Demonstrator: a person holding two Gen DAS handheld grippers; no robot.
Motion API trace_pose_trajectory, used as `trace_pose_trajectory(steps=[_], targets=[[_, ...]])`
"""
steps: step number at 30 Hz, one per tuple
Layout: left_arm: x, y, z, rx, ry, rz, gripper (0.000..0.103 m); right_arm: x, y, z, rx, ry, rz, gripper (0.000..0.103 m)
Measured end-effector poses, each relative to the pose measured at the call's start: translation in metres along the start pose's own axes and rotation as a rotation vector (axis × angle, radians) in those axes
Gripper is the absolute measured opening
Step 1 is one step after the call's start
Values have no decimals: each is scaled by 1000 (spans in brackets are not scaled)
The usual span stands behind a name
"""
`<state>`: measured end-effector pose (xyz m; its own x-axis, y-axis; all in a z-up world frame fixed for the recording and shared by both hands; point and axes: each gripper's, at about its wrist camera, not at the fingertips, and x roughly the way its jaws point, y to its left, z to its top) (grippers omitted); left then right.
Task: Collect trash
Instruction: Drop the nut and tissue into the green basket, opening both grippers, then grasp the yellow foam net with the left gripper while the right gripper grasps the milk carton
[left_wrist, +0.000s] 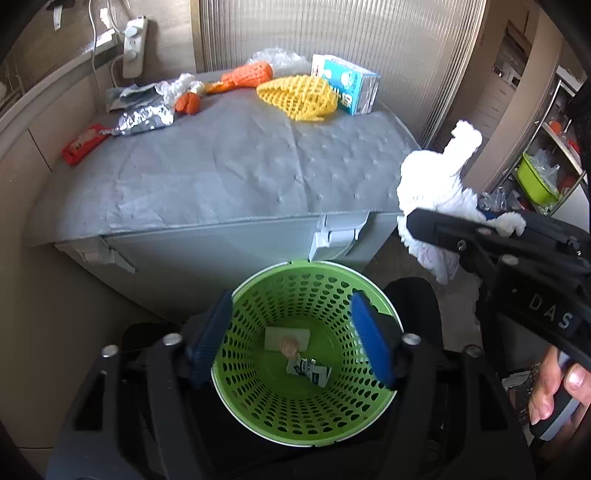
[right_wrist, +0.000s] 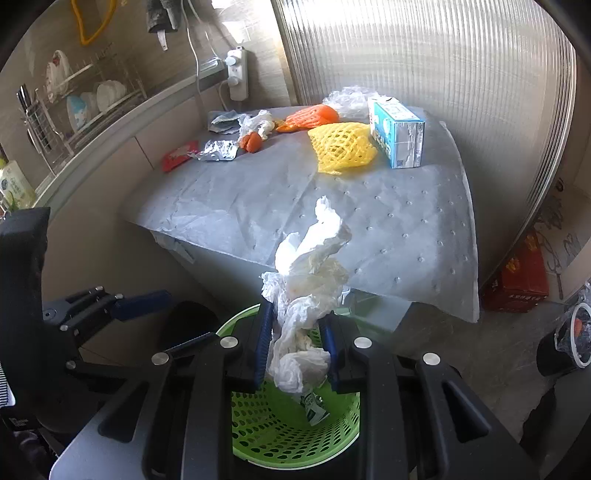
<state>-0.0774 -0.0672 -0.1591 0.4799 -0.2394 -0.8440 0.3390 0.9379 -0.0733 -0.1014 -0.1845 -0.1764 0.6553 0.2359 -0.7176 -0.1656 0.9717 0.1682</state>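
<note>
Only clean read: "DAS" in raised pale letters on the black body of the right gripper (left_wrist: 436, 225), seen from the left wrist view. Blue-and-white carton (right_wrist: 397, 134) on the grey mat carries print and a barcode-like panel — too small to read. Red wrapper (left_wrist: 85, 143) and the small green-and-white packet (left_wrist: 310, 373) in the green basket (left_wrist: 384, 402) — printed, illegible.

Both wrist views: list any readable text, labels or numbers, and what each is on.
"DAS": raised letters on the body of the right gripper, seen in the left wrist view.
Blue-and-white carton on the table: print and a code patch, too blurred to read.
Red wrapper: markings unreadable.
Sachet in the green basket: dark print, too small.
Red box on the floor: yellow marks, illegible.
</note>
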Motion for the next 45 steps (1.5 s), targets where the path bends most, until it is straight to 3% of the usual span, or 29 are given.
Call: trace_pose_trajectory(steps=[10,16,18,19,20,21,23,27,34,45], targets=[[-16,30,15,-48,-64,64,83,6,7,-10,-40,57,51,26],[-21,65,26,-118,-92,138,84,19,27,-29,-134,153,107,28],[-21,77,29,-146,-91,150,84,24,31,-35,-151,187,128,33],[-21,82,30,-159,-90,155,84,26,34,-37,-160,201,134,42],[-21,88,31,-173,-88,161,84,27,36,-38,-167,207,135,57],[-20,91,31,-181,-88,165,84,26,38,-39,-174,204,131,69],[-20,99,31,-199,-87,174,84,24,39,-38,-183,191,124,78],[-18,108,32,-223,-81,175,84,19,38,-29,-165,154,141,86],[-19,116,36,-236,-92,172,84,13,26,1,-96,35,69,96],[-17,112,64,-223,-120,144,85,22,-11,57,-7,-87,-47,98]])
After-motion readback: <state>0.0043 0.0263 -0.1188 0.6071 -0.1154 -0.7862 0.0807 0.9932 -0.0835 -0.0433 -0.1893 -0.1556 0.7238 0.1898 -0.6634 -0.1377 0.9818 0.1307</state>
